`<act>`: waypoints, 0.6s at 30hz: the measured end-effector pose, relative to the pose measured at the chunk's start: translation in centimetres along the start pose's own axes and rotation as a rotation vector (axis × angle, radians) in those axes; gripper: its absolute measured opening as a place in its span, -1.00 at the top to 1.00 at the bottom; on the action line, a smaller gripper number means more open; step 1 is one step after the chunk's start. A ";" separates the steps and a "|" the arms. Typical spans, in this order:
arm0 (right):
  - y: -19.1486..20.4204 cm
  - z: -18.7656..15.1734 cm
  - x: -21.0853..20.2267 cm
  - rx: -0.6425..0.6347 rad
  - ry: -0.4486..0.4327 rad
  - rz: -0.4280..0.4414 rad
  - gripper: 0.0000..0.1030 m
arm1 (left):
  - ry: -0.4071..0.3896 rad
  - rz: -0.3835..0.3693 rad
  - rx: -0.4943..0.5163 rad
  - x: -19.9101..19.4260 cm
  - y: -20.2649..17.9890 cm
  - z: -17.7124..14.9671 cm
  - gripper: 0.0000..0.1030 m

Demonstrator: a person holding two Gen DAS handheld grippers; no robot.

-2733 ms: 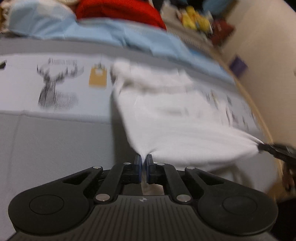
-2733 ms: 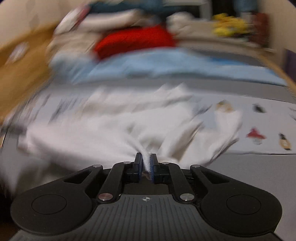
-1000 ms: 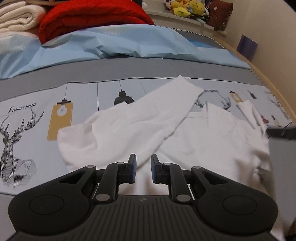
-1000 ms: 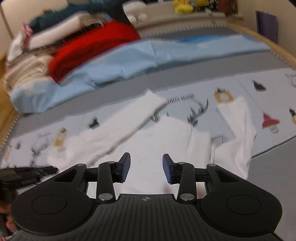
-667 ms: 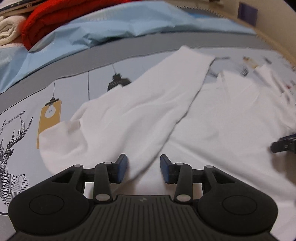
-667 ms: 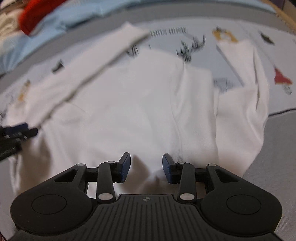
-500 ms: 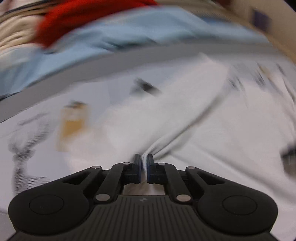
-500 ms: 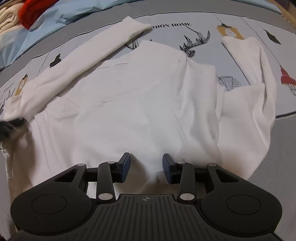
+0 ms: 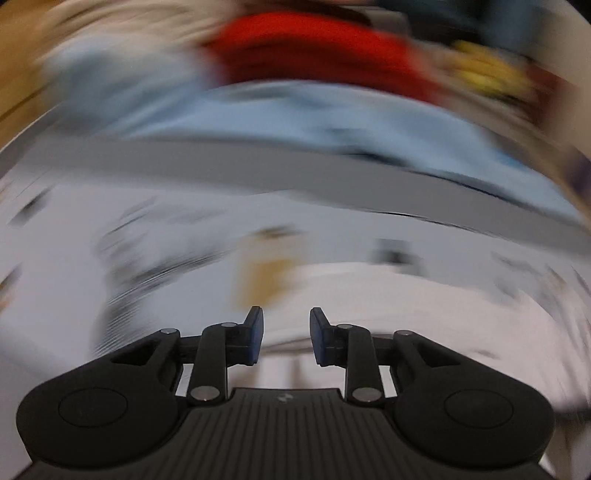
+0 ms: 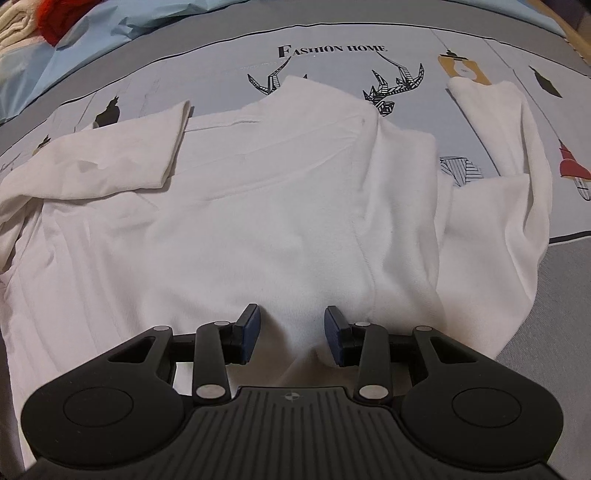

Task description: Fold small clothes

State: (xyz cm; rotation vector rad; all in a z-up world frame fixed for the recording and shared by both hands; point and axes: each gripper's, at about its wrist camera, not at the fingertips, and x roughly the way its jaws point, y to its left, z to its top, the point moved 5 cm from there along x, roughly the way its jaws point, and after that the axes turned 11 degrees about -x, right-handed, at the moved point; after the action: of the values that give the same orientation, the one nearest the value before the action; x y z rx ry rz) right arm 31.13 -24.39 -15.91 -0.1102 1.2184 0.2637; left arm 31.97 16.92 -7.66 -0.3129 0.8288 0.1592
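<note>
A white long-sleeved shirt [image 10: 258, 206] lies spread on the printed bedspread [image 10: 332, 48]. Its left sleeve [image 10: 110, 158] lies bent across the shirt's left side, and the right sleeve [image 10: 517, 155] is doubled back along the right edge. My right gripper [image 10: 291, 332] hovers open just over the near hem, with a small bulge of cloth by its right finger and the pads not pressing. The left wrist view is badly blurred. There my left gripper [image 9: 284, 332] has its jaws opening with nothing between them, and the white cloth [image 9: 424, 295] lies ahead to the right.
A light blue sheet [image 9: 295, 118] and a red blanket [image 9: 314, 48] are piled at the far side of the bed, with cream towels [image 10: 14, 22] at the far left. A plain grey band [image 10: 565, 332] of bedspread runs beside the shirt on the right.
My left gripper shut on the left sleeve, dragged it leftward, then opened and swung away to the left. The sleeve's cuff now lies nearer the shirt's left side. The right gripper sank toward the hem, still open.
</note>
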 end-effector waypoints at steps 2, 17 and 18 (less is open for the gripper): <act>0.0 0.1 0.0 0.007 -0.005 -0.006 0.21 | 0.005 -0.089 0.139 1.1 -4.1 -1.4 0.40; 0.6 0.7 -0.2 0.017 -0.001 0.040 0.22 | 0.044 -0.136 0.565 10.6 -15.7 -9.4 0.16; 0.5 0.7 0.0 0.017 0.002 0.040 0.21 | 0.047 -0.134 0.567 10.5 -15.6 -9.5 0.29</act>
State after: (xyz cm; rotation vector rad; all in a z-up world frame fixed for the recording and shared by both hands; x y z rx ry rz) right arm 31.63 -23.73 -15.59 -0.0711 1.2258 0.2876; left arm 36.39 -0.78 -18.18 0.1623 0.8610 -0.2095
